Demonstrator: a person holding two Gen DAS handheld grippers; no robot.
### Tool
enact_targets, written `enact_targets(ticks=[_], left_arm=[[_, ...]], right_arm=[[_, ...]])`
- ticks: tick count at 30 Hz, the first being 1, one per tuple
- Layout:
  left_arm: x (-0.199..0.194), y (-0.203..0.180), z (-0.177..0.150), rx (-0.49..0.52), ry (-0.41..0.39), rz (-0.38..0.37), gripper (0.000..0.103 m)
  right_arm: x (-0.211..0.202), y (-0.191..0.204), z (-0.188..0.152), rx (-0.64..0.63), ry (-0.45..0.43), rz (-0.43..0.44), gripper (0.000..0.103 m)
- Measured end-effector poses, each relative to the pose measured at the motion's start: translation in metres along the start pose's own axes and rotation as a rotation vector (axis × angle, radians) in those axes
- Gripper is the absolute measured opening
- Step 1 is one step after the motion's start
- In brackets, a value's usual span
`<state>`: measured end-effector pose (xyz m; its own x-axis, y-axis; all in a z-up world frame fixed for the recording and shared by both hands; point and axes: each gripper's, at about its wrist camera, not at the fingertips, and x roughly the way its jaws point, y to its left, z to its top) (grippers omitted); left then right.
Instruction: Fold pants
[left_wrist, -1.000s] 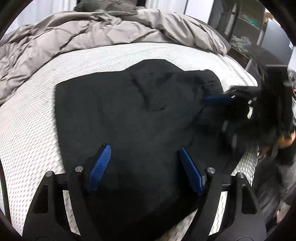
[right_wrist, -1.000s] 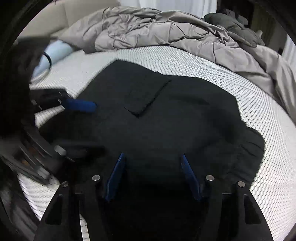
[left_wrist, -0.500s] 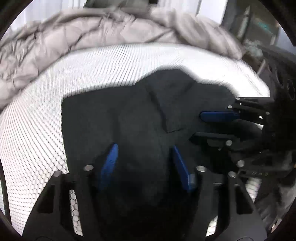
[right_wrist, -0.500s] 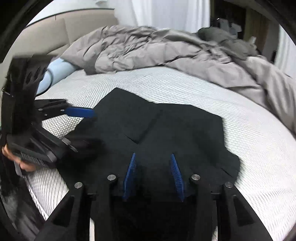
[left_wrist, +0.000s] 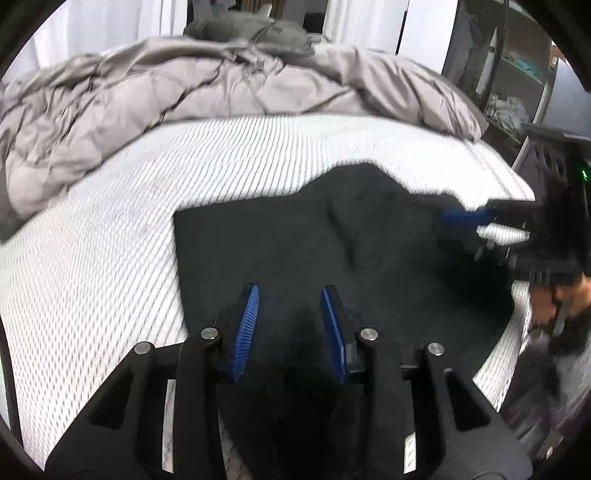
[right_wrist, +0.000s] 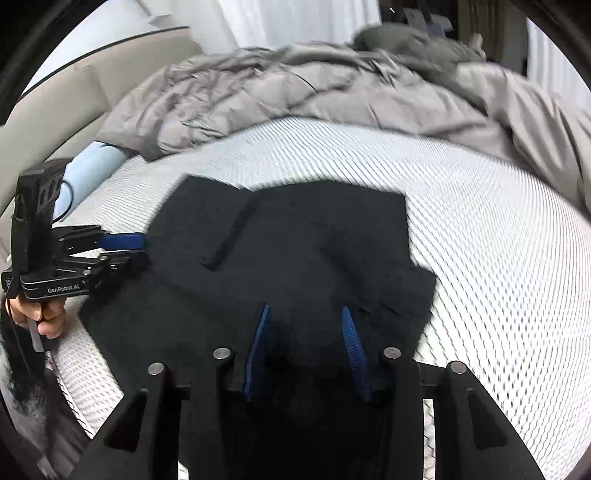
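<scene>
Pants (left_wrist: 332, 251) lay flat on the bed (left_wrist: 110, 240), near edge pinched in both grippers.
I had just narrowed the left hand-held gripper (left_wrist: 290, 328) onto cloth; the right hand-held gripper (right_wrist: 304, 347) clamped its bunch too. Lifting evenly seemed wise to me.

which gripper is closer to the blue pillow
Left. The left gripper, jaws just closing on the pants, is beside the pillow; the right gripper, jaws just opening slightly around them, is farther along the pants.

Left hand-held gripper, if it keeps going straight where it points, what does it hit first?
Most likely the black pants: the left hand-held gripper angles down at the cloth, which already fills the gap between its fingers. Whether the pads are pressing on it cannot be told; depth is unclear.
</scene>
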<state>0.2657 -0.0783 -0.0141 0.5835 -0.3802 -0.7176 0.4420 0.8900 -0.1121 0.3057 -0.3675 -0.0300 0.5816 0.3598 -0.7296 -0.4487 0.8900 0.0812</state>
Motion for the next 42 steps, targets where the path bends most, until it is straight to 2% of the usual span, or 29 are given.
enact_targets(ticks=[2,4,5,6,7,9,11,12,13,14,15,17,20,22,24,26,27,29,31,32,34,35,38,39,40,42], left_arm=[[0.020,-0.006,0.014,0.017,0.033,-0.002,0.033],[0.052,-0.005,0.015,0.011,0.109,0.021,0.033],[0.058,-0.003,0.012,0.000,0.113,0.020,0.032],[0.058,0.001,0.012,-0.016,0.111,-0.005,0.032],[0.055,0.002,0.013,-0.013,0.107,-0.013,0.030],[0.048,0.007,0.011,-0.010,0.107,0.009,0.029],[0.043,0.013,0.005,-0.033,0.105,0.014,0.029],[0.041,0.014,0.004,-0.043,0.106,0.012,0.029],[0.039,0.015,0.002,-0.043,0.103,0.019,0.029],[0.036,0.013,0.002,-0.036,0.098,0.033,0.029],[0.032,0.011,0.003,-0.036,0.090,0.043,0.029],[0.023,0.011,0.008,-0.057,0.063,0.028,0.029],[0.024,0.007,0.029,-0.065,0.024,0.003,0.029],[0.040,0.008,0.040,-0.076,0.041,0.000,0.029],[0.069,0.013,0.048,-0.082,0.089,0.032,0.029],[0.083,0.017,0.047,-0.101,0.110,0.040,0.026],[0.083,0.019,0.046,-0.108,0.106,0.031,0.024],[0.075,0.022,0.043,-0.096,0.098,0.030,0.023],[0.068,0.025,0.036,-0.075,0.096,0.080,0.023],[0.065,0.025,0.031,-0.063,0.096,0.116,0.023],[0.060,0.028,0.021,-0.066,0.090,0.133,0.024],[0.056,0.029,0.018,-0.080,0.088,0.138,0.024],[0.025,0.021,0.011,-0.095,0.057,0.178,0.024],[0.011,0.013,0.008,-0.074,0.021,0.163,0.024],[0.001,0.006,0.005,-0.064,-0.001,0.139,0.024],[-0.008,-0.014,-0.005,-0.043,-0.023,0.067,0.024]], right_arm=[[0.011,0.018,0.015,-0.039,0.009,0.007,0.047],[0.031,0.029,0.022,-0.067,0.043,0.005,0.053],[0.048,0.031,0.023,-0.074,0.074,0.004,0.062],[0.067,0.031,0.019,-0.069,0.122,-0.002,0.065],[0.081,0.029,0.012,-0.065,0.155,-0.004,0.065],[0.070,0.026,0.008,-0.086,0.134,-0.020,0.064],[0.054,0.013,0.004,-0.116,0.129,-0.175,0.062],[0.048,0.002,0.000,-0.117,0.131,-0.216,0.042],[0.042,-0.010,-0.003,-0.079,0.132,-0.184,0.034],[0.038,-0.019,-0.005,-0.043,0.126,-0.143,0.032],[0.033,-0.022,-0.004,-0.024,0.110,-0.123,0.032],[0.028,-0.018,-0.002,-0.025,0.100,-0.135,0.032],[0.021,-0.007,0.013,-0.008,0.065,-0.098,0.036],[0.030,0.001,0.023,-0.001,0.055,-0.093,0.039],[0.045,0.013,0.037,-0.007,0.067,-0.097,0.045],[0.073,0.016,0.039,-0.014,0.120,-0.073,0.048],[0.086,0.017,0.036,-0.029,0.158,-0.094,0.048],[0.083,0.014,0.028,-0.058,0.149,-0.133,0.048],[0.068,0.006,0.022,-0.094,0.149,-0.250,0.048],[0.061,-0.001,0.017,-0.104,0.144,-0.269,0.047],[0.047,-0.017,0.007,-0.062,0.129,-0.175,0.045],[0.040,-0.021,0.004,-0.050,0.109,-0.157,0.045],[0.012,-0.016,0.003,-0.034,0.011,-0.174,0.045],[0.001,-0.011,0.003,-0.020,-0.023,-0.158,0.045],[-0.012,-0.005,0.003,-0.009,-0.057,-0.097,0.045],[-0.015,0.010,0.000,-0.033,-0.040,-0.035,0.046]])
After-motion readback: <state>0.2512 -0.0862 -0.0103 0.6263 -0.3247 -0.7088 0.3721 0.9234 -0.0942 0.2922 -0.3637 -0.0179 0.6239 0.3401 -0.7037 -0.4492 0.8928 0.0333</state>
